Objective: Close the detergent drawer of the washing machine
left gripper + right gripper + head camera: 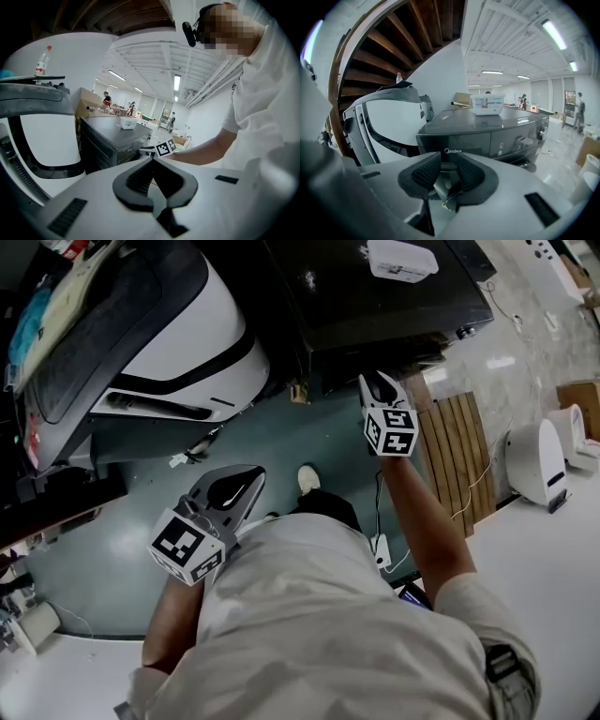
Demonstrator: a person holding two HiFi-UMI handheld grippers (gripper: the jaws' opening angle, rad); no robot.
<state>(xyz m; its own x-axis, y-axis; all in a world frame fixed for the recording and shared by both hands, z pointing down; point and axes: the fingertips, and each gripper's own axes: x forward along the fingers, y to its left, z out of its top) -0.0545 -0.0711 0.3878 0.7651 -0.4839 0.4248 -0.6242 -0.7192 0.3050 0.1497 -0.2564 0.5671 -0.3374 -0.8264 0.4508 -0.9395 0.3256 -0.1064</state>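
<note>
The dark grey washing machine stands straight ahead in the right gripper view; its drawer panel, which bears a logo, looks level with the control panel beside it. Seen from the head view, the machine lies at the top centre. My right gripper hovers just in front of its front edge, jaws a little apart and empty, with its pads framing the panel. My left gripper hangs lower left over the floor, away from the machine, shut on nothing. Its pads meet at the tips.
A white box sits on the machine's top. A big white and black appliance with a tilted lid stands to the left. Wooden slats, a white round device and a cable with a power strip lie on the floor at right.
</note>
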